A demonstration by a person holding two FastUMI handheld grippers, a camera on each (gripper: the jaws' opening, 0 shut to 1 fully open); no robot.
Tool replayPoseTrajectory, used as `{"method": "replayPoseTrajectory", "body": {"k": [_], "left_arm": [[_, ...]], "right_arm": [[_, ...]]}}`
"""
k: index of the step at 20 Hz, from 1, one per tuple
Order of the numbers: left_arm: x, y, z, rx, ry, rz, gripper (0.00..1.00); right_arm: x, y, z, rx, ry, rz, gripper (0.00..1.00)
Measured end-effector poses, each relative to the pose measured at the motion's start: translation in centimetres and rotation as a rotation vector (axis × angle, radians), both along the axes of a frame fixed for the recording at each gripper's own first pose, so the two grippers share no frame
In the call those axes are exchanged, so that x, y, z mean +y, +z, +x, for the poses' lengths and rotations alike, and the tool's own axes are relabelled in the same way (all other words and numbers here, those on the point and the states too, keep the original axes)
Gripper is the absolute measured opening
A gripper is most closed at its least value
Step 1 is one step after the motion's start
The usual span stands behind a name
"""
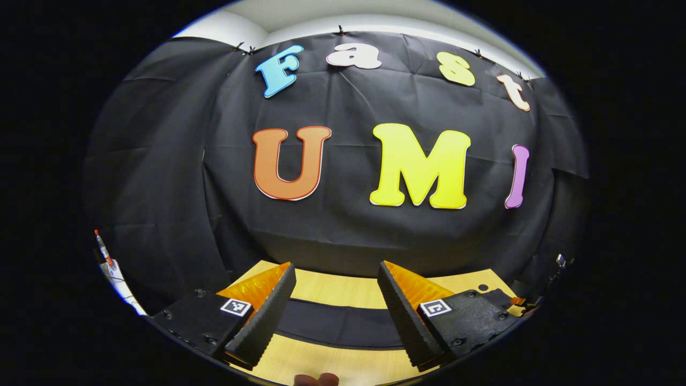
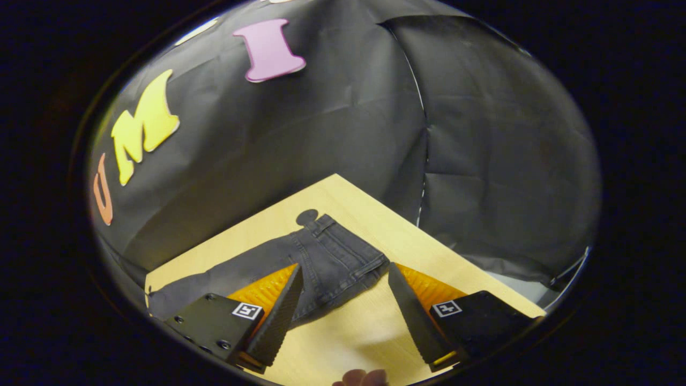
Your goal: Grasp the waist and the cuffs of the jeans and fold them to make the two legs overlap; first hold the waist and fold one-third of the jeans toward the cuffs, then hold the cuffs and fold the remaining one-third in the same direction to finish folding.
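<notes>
Dark grey jeans (image 2: 321,262) lie flat on the pale wooden table (image 2: 412,241), legs side by side. In the right gripper view the waist (image 2: 351,241) points toward the table's far right corner and the legs run off to the left. My right gripper (image 2: 343,313) hovers open above the table, just short of the waist, with nothing between its fingers. In the left gripper view a dark band of the jeans (image 1: 335,321) crosses the table (image 1: 343,289) between the fingers. My left gripper (image 1: 335,316) is open above that band and holds nothing.
The black cloth wall (image 1: 332,225) stands close behind the table's far edge. A small dark round mark (image 2: 307,216) sits on the table next to the waistband. A fingertip (image 2: 362,377) shows at the bottom edge of the right gripper view.
</notes>
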State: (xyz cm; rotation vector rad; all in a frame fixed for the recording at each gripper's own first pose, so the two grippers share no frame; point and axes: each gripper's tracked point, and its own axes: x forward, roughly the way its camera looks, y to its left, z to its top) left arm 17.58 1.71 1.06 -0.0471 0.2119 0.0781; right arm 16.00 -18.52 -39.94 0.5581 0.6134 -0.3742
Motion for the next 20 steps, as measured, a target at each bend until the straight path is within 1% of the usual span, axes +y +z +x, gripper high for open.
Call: {"method": "replayPoseTrajectory", "body": {"k": [2,3,5,6,7,8,10,11,13,15,18,19,20], "left_arm": [[0.4,-0.5,-0.3,0.016,0.018,0.004,0.98],[0.5,-0.8,-0.6,0.024,0.024,0.002,0.98],[0.8,-1.3,-0.7,0.04,0.032,0.005,0.98],[0.9,-1.4,-0.7,0.046,0.038,0.007,0.98],[1.1,-1.4,-0.7,0.049,0.041,0.009,0.98],[1.3,-1.4,-0.8,0.049,0.049,0.013,0.98],[1.6,-1.9,-0.8,0.06,0.056,-0.013,0.98],[1.5,-2.4,-1.0,0.071,0.059,-0.035,0.99],[1.9,-3.0,-1.4,0.081,0.076,-0.069,0.99],[2.5,-3.5,-2.0,0.085,0.087,-0.087,0.98],[4.1,-4.2,-3.1,0.082,0.111,-0.082,0.99],[4.8,-4.4,-3.5,0.079,0.122,-0.093,0.99],[5.5,-4.5,-3.9,0.077,0.133,-0.103,0.99]], "right_arm": [[-1.6,-1.7,1.0,0.024,-0.034,0.005,0.99],[-1.9,-2.5,1.5,0.034,-0.046,0.018,0.94],[-2.2,-3.5,1.7,0.054,-0.038,0.026,0.93],[-2.0,-3.9,2.0,0.056,-0.026,0.031,0.99],[-1.4,-4.3,2.4,0.056,-0.012,0.053,0.99],[-1.2,-4.1,2.7,0.048,0.002,0.056,0.94],[-1.2,-4.7,2.7,0.081,0.065,-0.022,0.91],[-1.1,-4.5,2.6,0.097,0.099,-0.043,0.87],[-0.4,-4.0,3.2,0.116,0.136,-0.023,0.67],[0.0,-3.7,3.4,0.137,0.143,-0.013,0.44],[-0.6,-2.2,3.5,0.165,0.146,-0.055,0.1],[-0.4,-1.4,3.3,0.172,0.154,-0.069,0.0],[0.0,-0.3,3.6,0.161,0.162,-0.081,0.04]]}}
